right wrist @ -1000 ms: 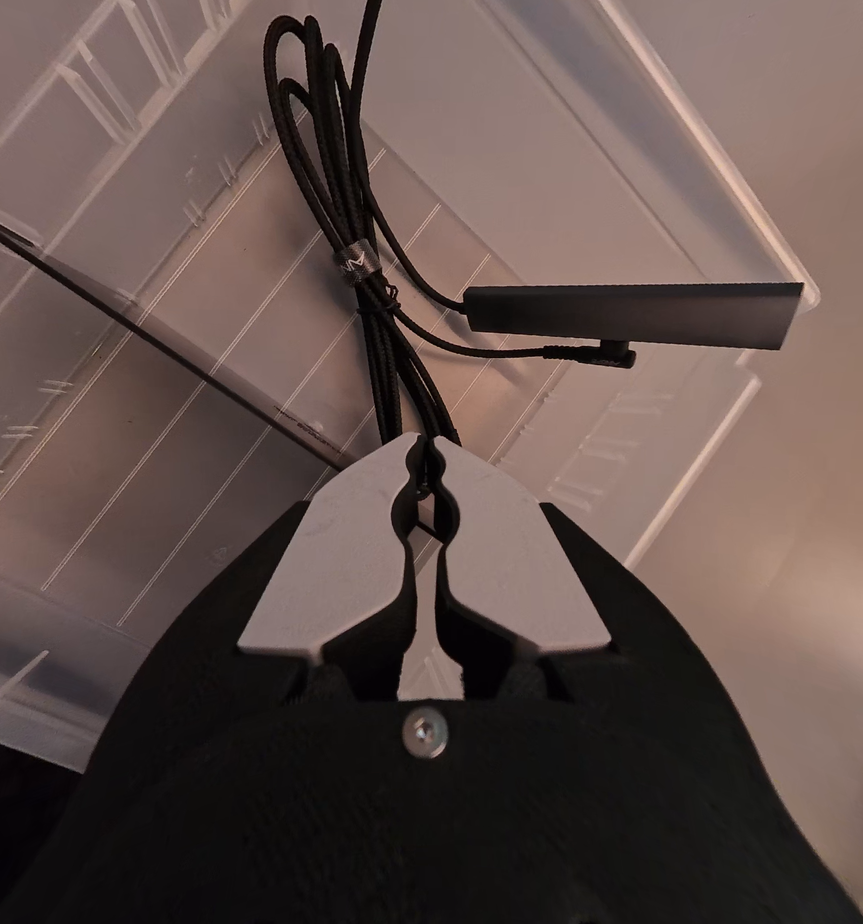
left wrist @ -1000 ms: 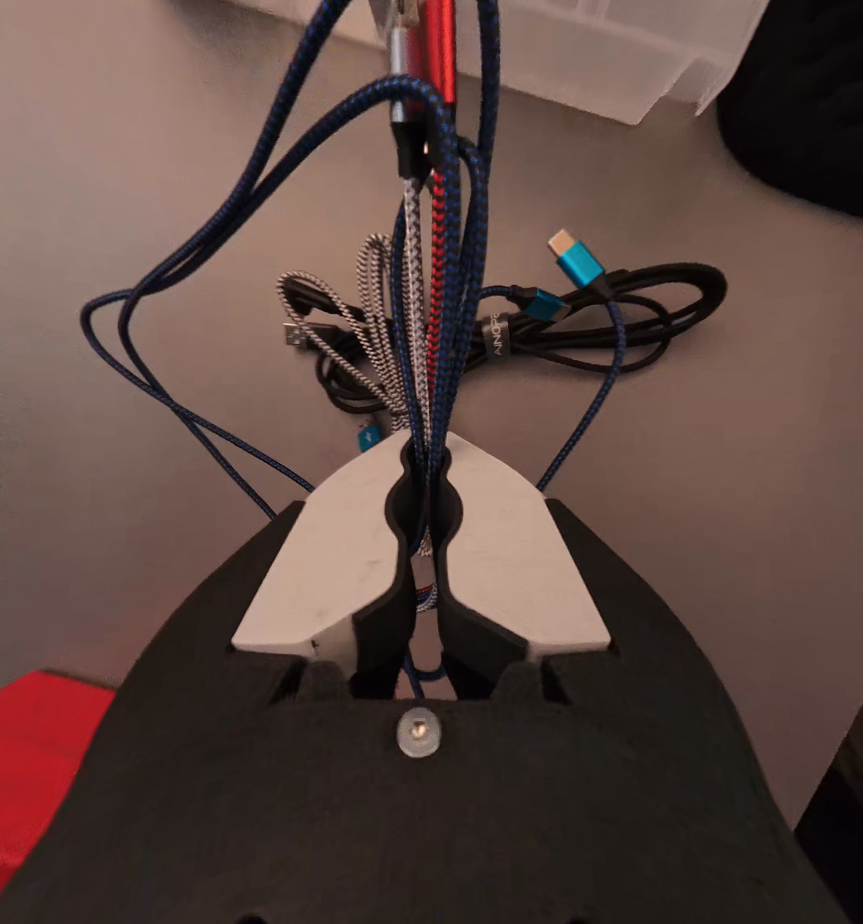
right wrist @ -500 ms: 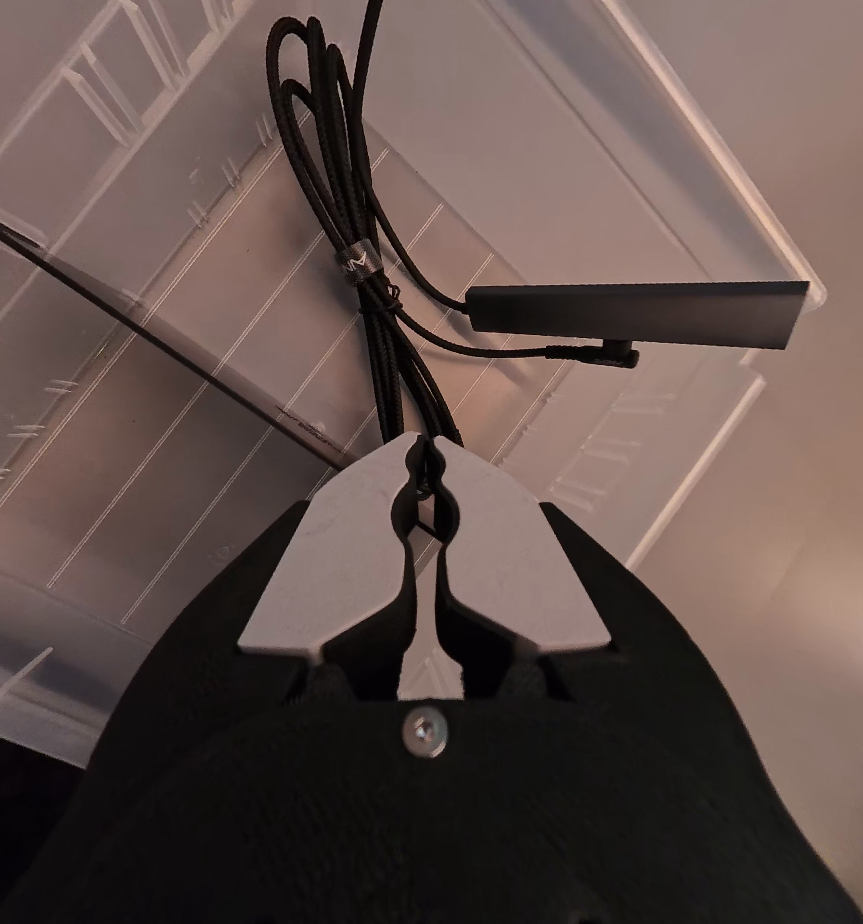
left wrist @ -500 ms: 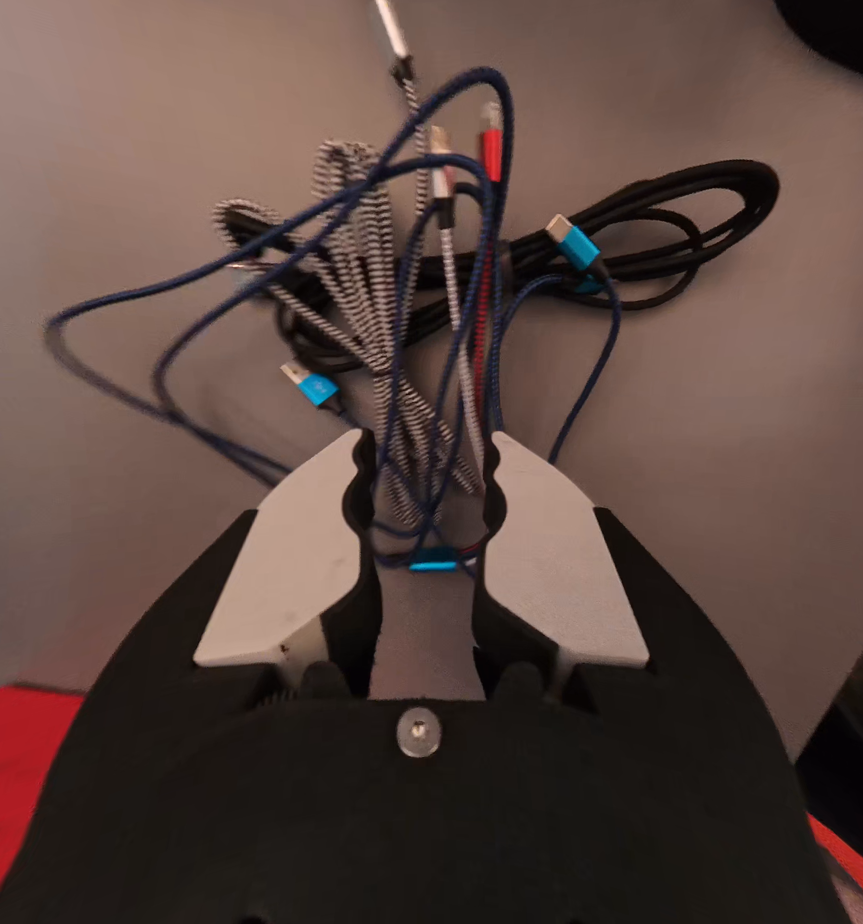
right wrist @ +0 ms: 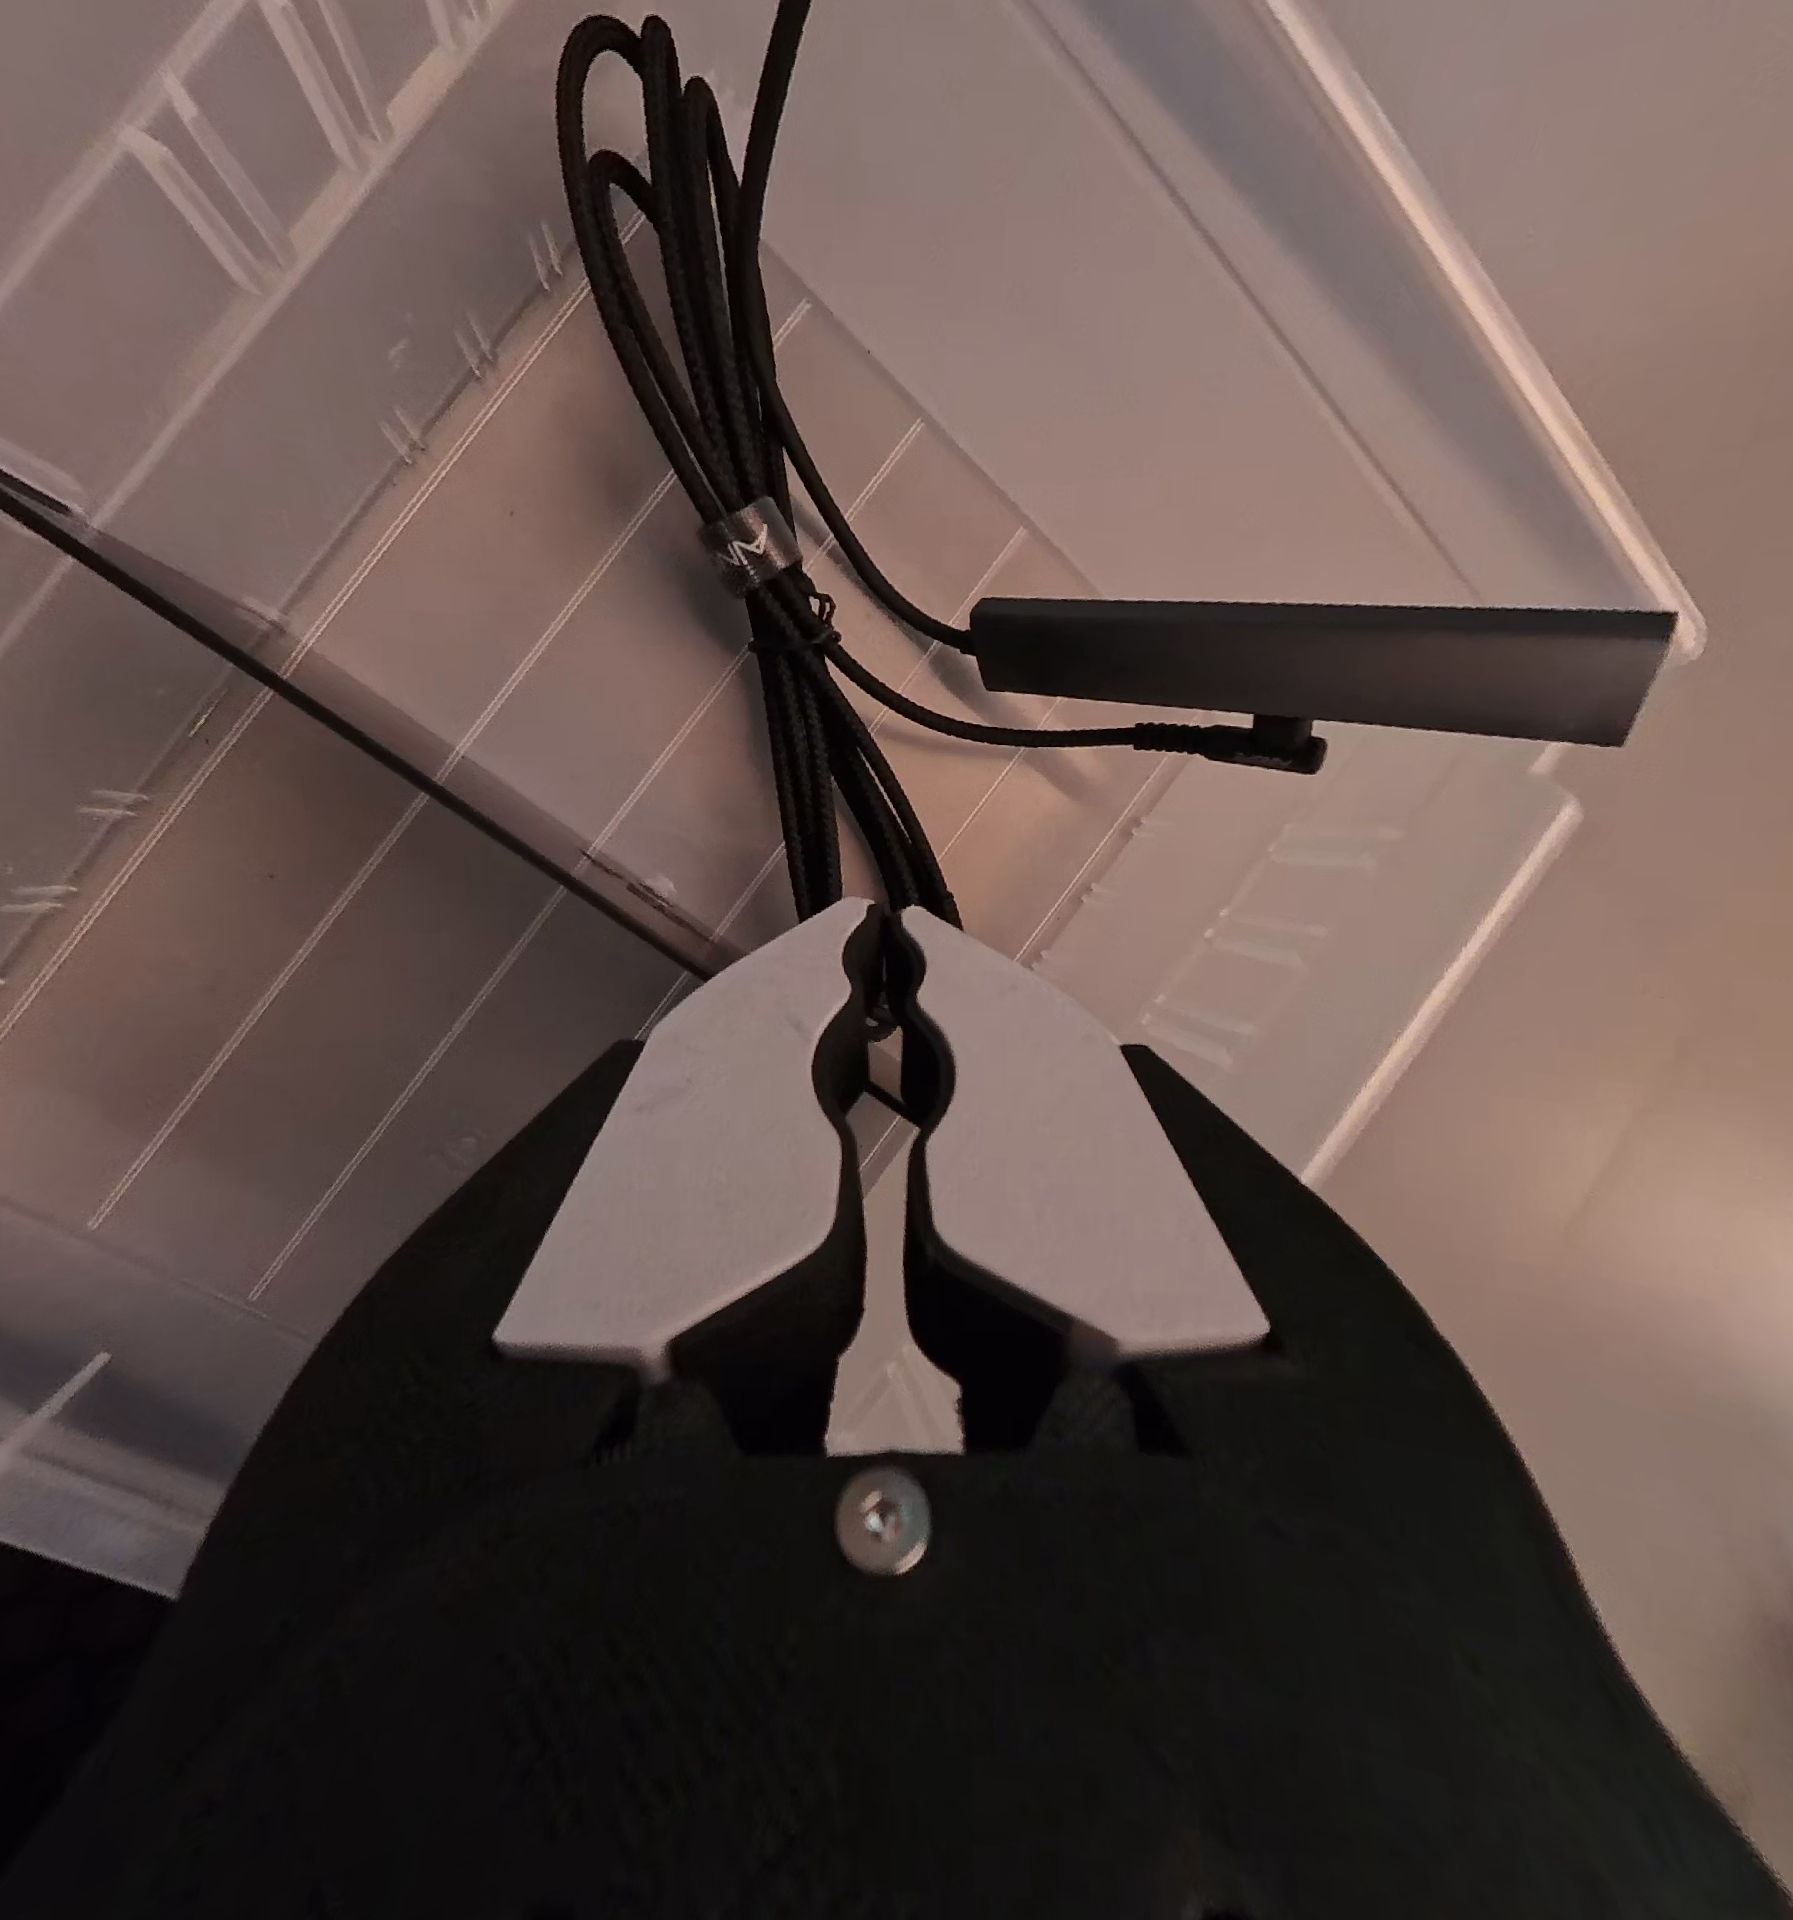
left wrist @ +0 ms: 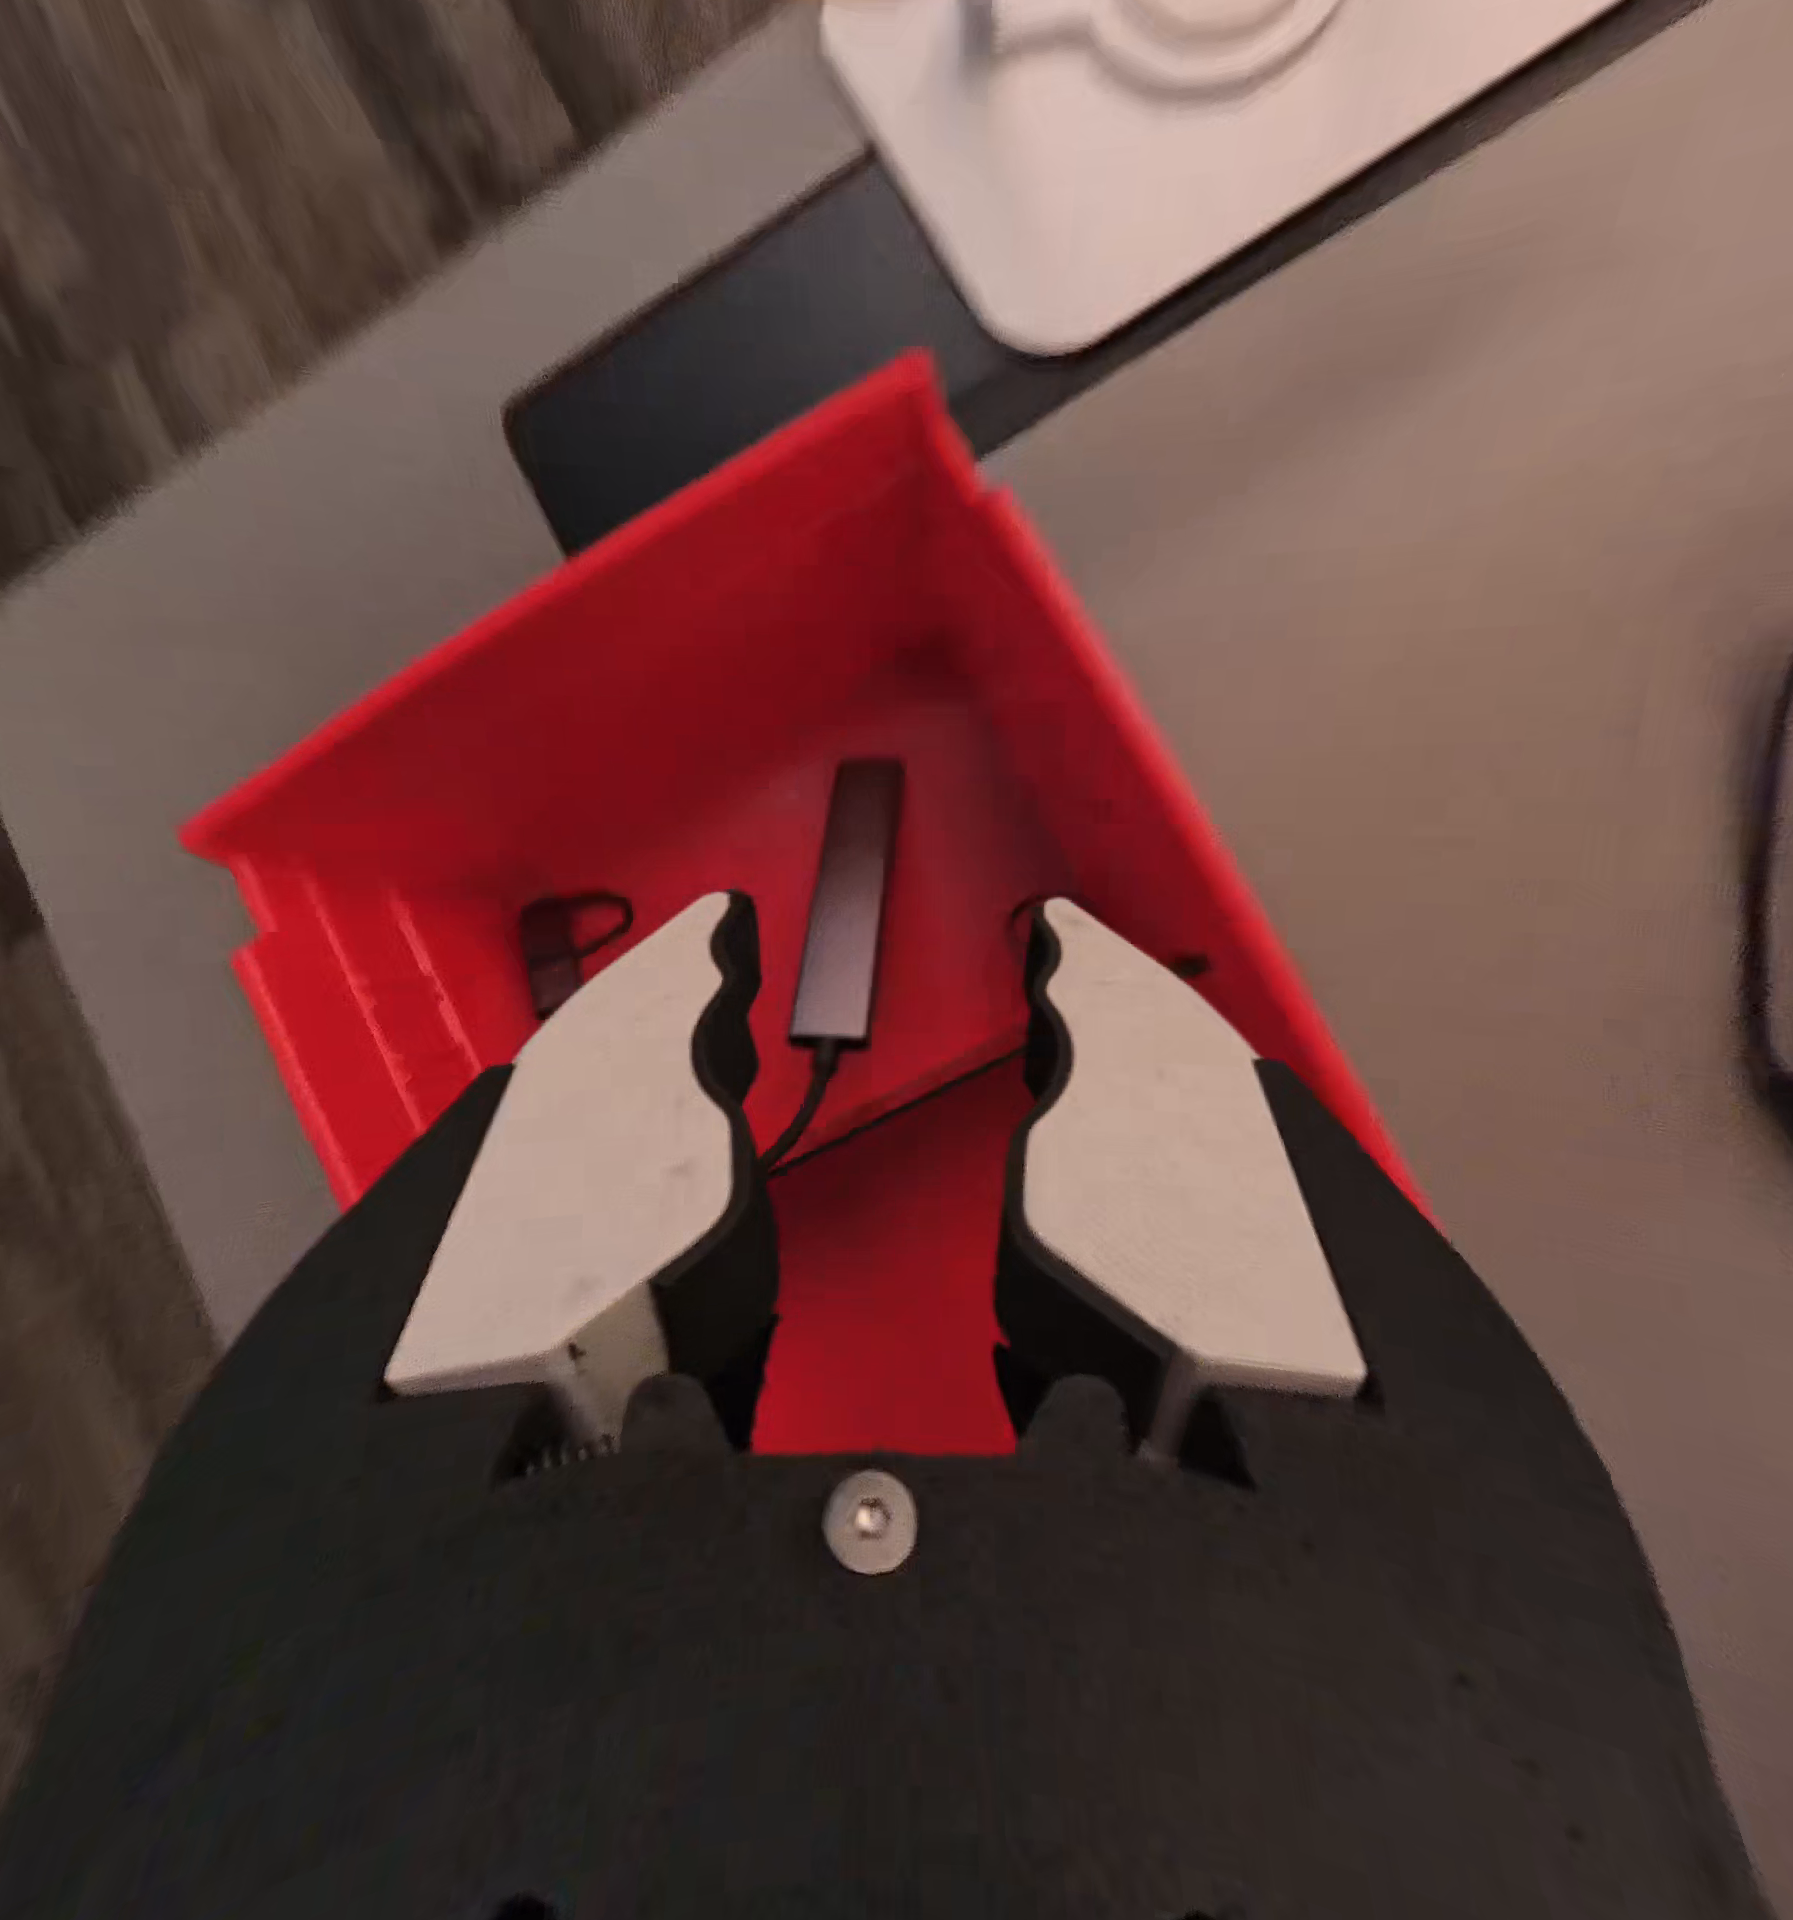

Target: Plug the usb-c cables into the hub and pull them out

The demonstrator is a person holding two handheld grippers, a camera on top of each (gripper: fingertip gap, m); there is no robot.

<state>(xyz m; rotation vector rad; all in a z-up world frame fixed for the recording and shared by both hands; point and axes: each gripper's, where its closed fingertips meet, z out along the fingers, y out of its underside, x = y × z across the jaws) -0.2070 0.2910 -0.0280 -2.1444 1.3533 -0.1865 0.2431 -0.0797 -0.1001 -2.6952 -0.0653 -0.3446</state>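
The left wrist view looks steeply down past its hand-held gripper (left wrist: 881, 914) into a red bin (left wrist: 663, 665) on the grey tabletop (left wrist: 1443, 623), fairly near. The right wrist view faces down, close above a clear plastic box (right wrist: 1079, 260). No part of the scene is clearly shared by both.

The left wrist view is smeared with motion blur: the wooden floor (left wrist: 92, 312) left of the tongs streaks, and the pale base (left wrist: 1131, 156) beyond them is soft. The red bin (left wrist: 663, 675) glows saturated, darkening between the fingers. The right wrist view is sharp but dim and warm-toned, with faint glare on the clear lid (right wrist: 1131, 312) ahead. Straight edges bow toward the frame corners.
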